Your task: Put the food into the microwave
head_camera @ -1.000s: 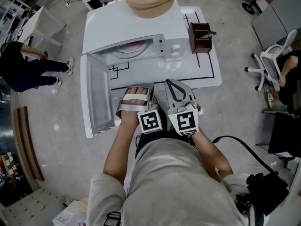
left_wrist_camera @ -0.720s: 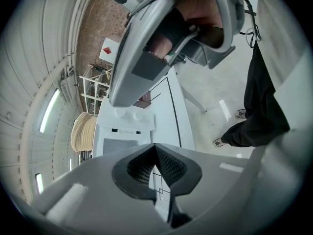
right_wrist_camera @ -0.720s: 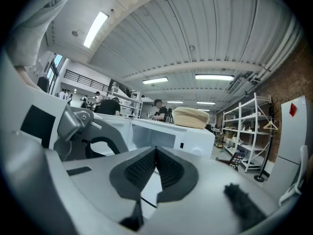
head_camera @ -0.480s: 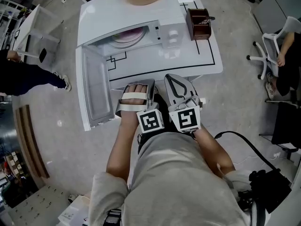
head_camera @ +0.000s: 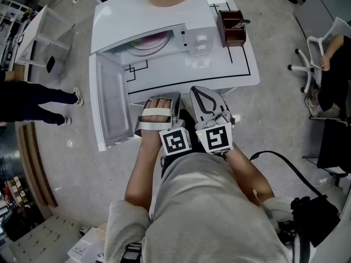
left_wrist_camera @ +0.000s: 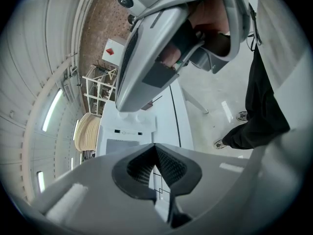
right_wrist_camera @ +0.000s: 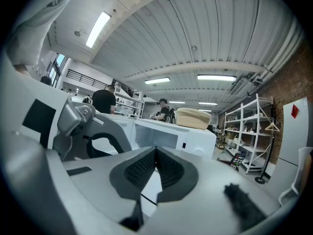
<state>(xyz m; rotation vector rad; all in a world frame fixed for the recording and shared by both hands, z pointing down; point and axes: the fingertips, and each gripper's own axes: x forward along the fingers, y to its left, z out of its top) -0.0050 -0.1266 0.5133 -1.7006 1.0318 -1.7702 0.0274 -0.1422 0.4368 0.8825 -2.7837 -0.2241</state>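
Both the left gripper (head_camera: 162, 99) and right gripper (head_camera: 200, 93) are clenched on nothing, side by side at the bench (head_camera: 244, 64) edge. Pinkish dish (head_camera: 147, 40) (the food, I'd guess) looks already inside the microwave (head_camera: 159, 19) dead ahead. Its open door (head_camera: 112, 104) swings left, nearer the left gripper.

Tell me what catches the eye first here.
The white microwave stands on the table with its door swung wide open and a pinkish plate inside. By the table's near edge, the left gripper and right gripper sit side by side, both shut and empty.
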